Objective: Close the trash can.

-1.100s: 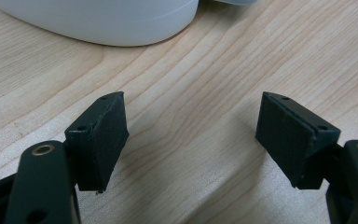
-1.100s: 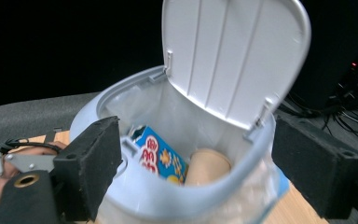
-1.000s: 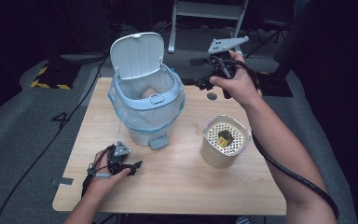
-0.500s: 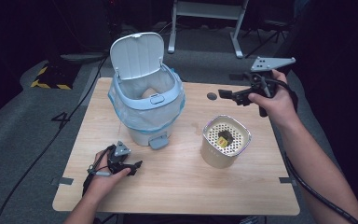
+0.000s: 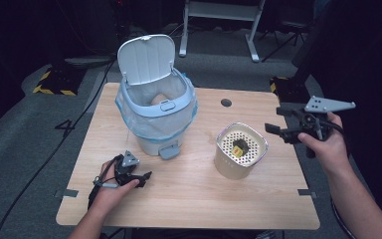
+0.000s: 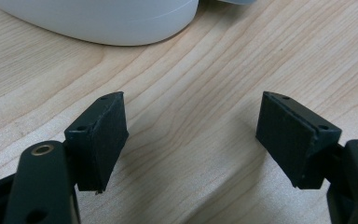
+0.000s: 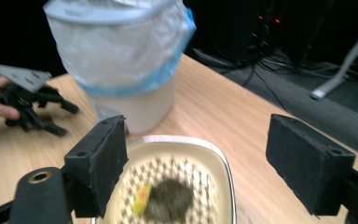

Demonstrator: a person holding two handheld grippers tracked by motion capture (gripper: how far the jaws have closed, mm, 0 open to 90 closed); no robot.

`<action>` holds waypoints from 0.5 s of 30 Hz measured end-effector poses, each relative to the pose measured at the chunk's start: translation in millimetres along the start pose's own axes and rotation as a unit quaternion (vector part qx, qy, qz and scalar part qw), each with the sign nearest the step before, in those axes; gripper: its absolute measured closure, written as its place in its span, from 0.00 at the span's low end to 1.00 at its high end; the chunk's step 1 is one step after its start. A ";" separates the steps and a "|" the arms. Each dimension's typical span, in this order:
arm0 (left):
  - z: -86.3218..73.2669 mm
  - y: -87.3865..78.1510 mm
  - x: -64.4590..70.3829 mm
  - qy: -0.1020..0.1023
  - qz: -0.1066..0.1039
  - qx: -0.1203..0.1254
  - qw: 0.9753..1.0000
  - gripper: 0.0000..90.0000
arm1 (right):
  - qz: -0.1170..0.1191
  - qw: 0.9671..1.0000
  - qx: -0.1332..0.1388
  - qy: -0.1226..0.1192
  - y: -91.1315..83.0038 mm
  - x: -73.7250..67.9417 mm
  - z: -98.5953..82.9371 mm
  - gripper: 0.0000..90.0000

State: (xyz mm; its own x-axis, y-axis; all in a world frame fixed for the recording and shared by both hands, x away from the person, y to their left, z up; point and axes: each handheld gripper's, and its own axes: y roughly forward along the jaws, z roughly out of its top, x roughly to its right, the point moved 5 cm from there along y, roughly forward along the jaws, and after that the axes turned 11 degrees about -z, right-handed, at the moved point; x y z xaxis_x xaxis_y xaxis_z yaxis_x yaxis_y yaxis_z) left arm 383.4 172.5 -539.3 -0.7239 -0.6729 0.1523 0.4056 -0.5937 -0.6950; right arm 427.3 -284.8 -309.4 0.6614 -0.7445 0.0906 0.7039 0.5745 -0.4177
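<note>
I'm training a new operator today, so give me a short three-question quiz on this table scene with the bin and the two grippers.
1. True or false: the lid of the pedal bin stands open.
2. Multiple choice: the small dark and yellow item lies
A) on the perforated top of the beige container
B) between the jaws of the right gripper
C) on the bare table
3. Fill in: the left gripper is low over the table in front of the bin, its jaws ____.

Key
1. True: the lid is tipped up and back.
2. A: the right gripper is open and holds nothing, beside the container.
3. Open, with bare wood between them.
</note>
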 end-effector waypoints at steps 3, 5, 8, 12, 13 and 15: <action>0.0 0.0 -0.1 0.000 0.000 0.000 1.000 0.27 | -0.016 1.000 -0.012 0.003 -7.5 2.4 -25.3 0.23; 0.0 0.0 0.1 0.000 0.000 0.000 1.000 0.27 | -0.019 1.000 -0.018 0.017 -10.8 3.9 -42.5 0.23; 0.0 0.0 0.1 0.000 0.000 0.000 1.000 0.27 | -0.031 0.999 -0.027 0.030 -14.7 6.3 -68.4 0.22; 0.0 0.0 0.1 0.000 0.000 0.000 1.000 0.27 | -0.047 0.997 -0.045 0.042 -14.9 10.6 -102.4 0.21; 0.0 0.0 0.0 0.000 0.000 0.000 1.000 0.27 | -0.050 0.996 -0.051 0.046 -13.9 11.3 -110.3 0.21; 0.0 0.0 0.0 0.000 0.000 0.000 1.000 0.27 | -0.062 0.995 -0.061 0.047 -12.3 12.2 -124.9 0.21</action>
State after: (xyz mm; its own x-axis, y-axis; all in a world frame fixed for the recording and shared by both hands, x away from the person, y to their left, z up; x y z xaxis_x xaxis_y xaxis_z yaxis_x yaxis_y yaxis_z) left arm 383.3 172.4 -539.3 -0.7239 -0.6728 0.1528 0.4053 -0.5939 -0.6950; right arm 394.4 -343.4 -416.1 0.5405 -0.8387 0.0664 0.7379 0.4347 -0.5162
